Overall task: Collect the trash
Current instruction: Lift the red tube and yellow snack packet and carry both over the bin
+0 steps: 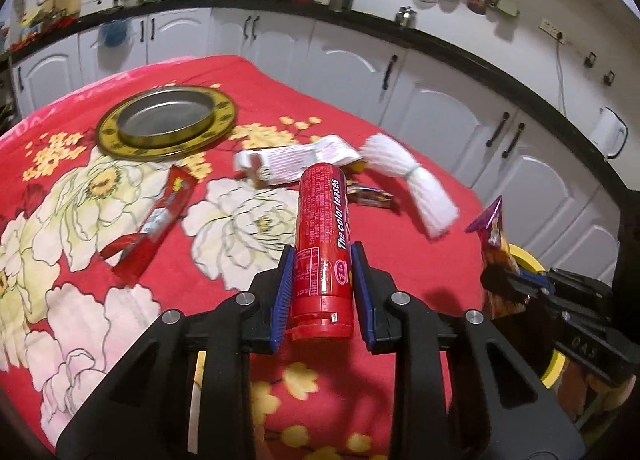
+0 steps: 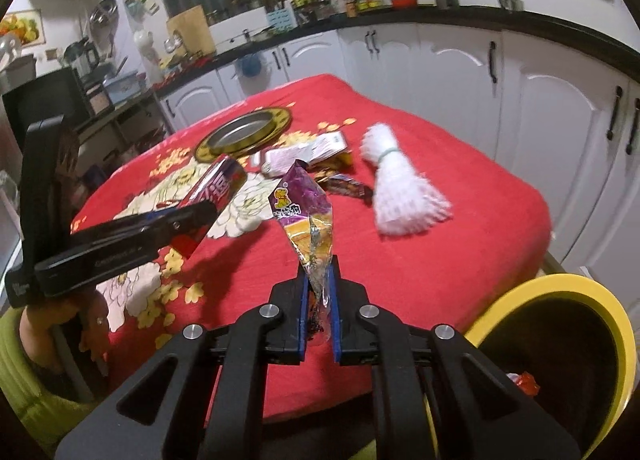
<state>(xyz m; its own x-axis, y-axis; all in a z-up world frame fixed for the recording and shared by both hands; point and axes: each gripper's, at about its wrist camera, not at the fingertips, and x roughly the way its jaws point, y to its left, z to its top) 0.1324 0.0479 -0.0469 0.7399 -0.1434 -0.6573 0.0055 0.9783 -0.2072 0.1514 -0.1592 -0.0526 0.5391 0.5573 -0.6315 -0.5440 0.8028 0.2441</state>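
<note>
My left gripper is shut on a red cylindrical candy tube and holds it above the red flowered tablecloth; it also shows in the right wrist view. My right gripper is shut on a purple snack wrapper, also seen in the left wrist view. A yellow-rimmed trash bin stands at the table's right edge with some trash inside. On the cloth lie a red wrapper, a white packet and a dark small wrapper.
A round metal tin on a yellow plate sits at the far left of the table. A white tassel bundle lies at the right. White kitchen cabinets with a black counter run behind.
</note>
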